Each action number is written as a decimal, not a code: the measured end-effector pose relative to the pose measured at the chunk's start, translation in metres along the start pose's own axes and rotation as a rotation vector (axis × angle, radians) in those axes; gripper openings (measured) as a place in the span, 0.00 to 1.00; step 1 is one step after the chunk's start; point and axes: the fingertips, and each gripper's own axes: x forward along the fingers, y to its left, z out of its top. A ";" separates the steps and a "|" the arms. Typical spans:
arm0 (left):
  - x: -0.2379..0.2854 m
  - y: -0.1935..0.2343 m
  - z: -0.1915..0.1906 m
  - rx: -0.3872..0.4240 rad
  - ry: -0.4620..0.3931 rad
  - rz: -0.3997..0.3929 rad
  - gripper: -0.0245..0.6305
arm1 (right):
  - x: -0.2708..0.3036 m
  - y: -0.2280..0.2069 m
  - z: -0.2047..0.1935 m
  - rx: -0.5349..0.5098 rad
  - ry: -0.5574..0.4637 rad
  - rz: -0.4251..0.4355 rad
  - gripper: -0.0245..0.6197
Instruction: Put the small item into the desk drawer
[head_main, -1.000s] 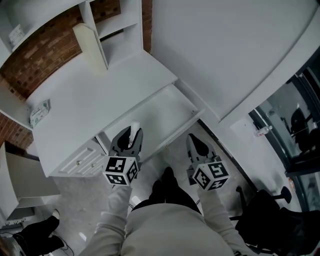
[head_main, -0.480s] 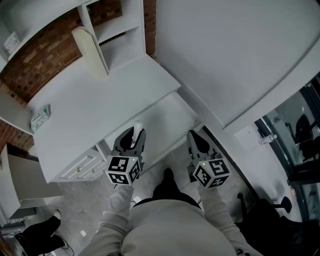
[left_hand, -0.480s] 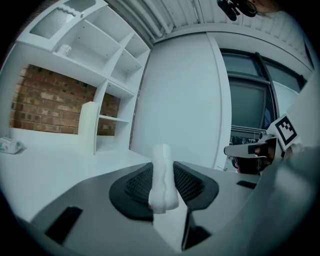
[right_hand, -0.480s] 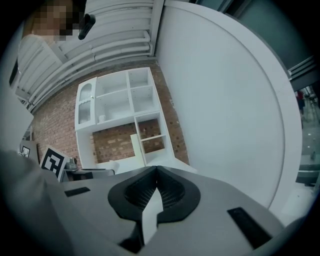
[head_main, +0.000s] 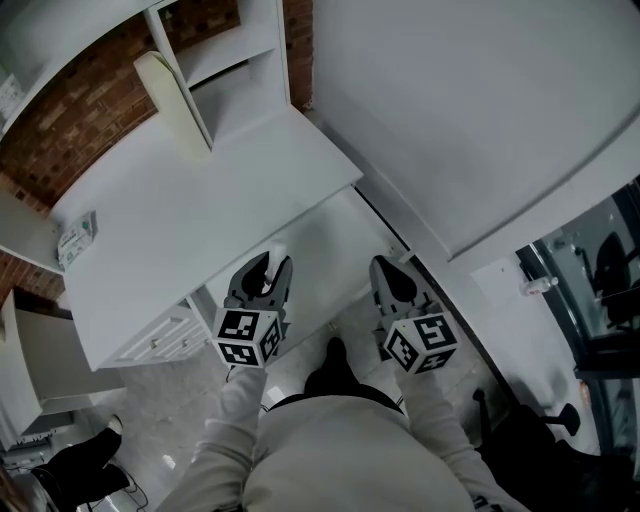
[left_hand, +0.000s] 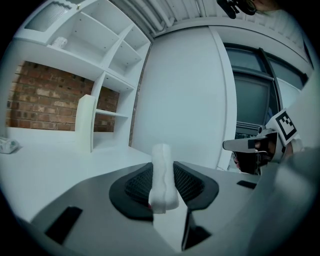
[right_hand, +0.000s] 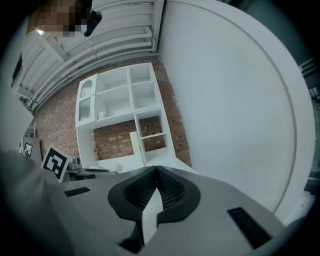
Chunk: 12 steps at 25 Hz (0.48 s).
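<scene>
The left gripper's (head_main: 268, 268) fingers are clamping the small item (left_hand: 161, 170), a white, slightly wavy piece that is standing upright between the black ribbed pads (left_hand: 190, 182) and poking out past their tips. In the head view the item is showing as a white tip at the front of that gripper, low and centre-left in the frame, just at the near edge of the desk (head_main: 180, 215).

The right gripper's (right_hand: 156, 172) fingers are pressing together at their tips, with nothing sitting between them. It is hanging level with the left gripper, just right of centre and well apart from it.

The desk drawer (head_main: 340, 225) is lying pulled out below the desk's front edge, in the middle of the head view, beyond both grippers. A stack of small knobbed drawers (head_main: 160, 340) is sitting at the lower left, under the desk.

On the desk, a cream upright panel (head_main: 170, 100) is leaning at the upper left beside the white shelf unit (head_main: 235, 60), and a small packet (head_main: 75, 232) is lying at the far left edge. A brick wall (head_main: 70, 120) is showing behind the shelves.
</scene>
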 end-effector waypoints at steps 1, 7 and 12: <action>0.003 0.000 -0.002 0.002 0.006 0.000 0.24 | 0.002 -0.002 0.000 0.001 0.002 0.003 0.08; 0.021 0.004 -0.014 -0.005 0.047 -0.005 0.24 | 0.016 -0.009 -0.002 0.014 0.020 0.020 0.08; 0.040 0.005 -0.026 -0.014 0.082 -0.007 0.24 | 0.021 -0.021 -0.002 0.031 0.028 0.012 0.08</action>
